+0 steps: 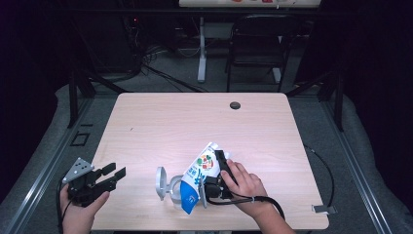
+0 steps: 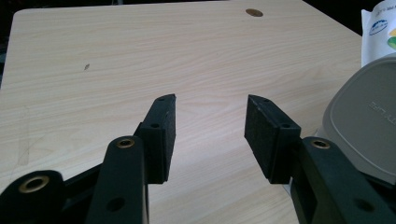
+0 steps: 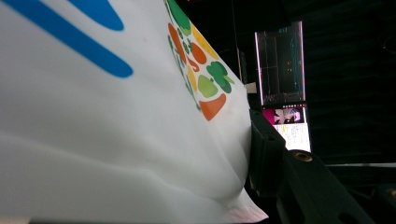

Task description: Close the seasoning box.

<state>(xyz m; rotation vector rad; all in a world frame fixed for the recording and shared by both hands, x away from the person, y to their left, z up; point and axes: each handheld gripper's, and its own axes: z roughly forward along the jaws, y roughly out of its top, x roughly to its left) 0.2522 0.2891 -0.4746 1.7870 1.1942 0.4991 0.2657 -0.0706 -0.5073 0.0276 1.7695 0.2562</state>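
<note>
The right claw [image 1: 210, 181] is gripping a white pouch [image 1: 198, 176] printed with blue shapes and a cluster of coloured vegetables, holding it tilted, its top leaning toward one o'clock in the high view. The pouch is sitting near the front edge of the worktop [image 1: 165, 122], at about six o'clock from the worktop's middle. In the right gripper view the pouch [image 3: 116, 116] is pressing against the inner face of the one black jaw that is showing, and its wall is creasing there; the jaws are standing partway closed around it. The person's right hand [image 1: 246, 187] is wrapping the claw's body from the four o'clock side.

Touching the pouch at its nine o'clock side is a grey container [image 1: 168, 184] with its round lid [image 1: 160, 182] standing up on edge.

The left claw [image 1: 113, 176] is hovering at the worktop's front left corner, at nine o'clock from the container and well apart from it. Its jaws are standing wide apart, with bare wood showing between them in the left gripper view. The grey lid [image 2: 364, 126] is lying at three o'clock there.
</note>
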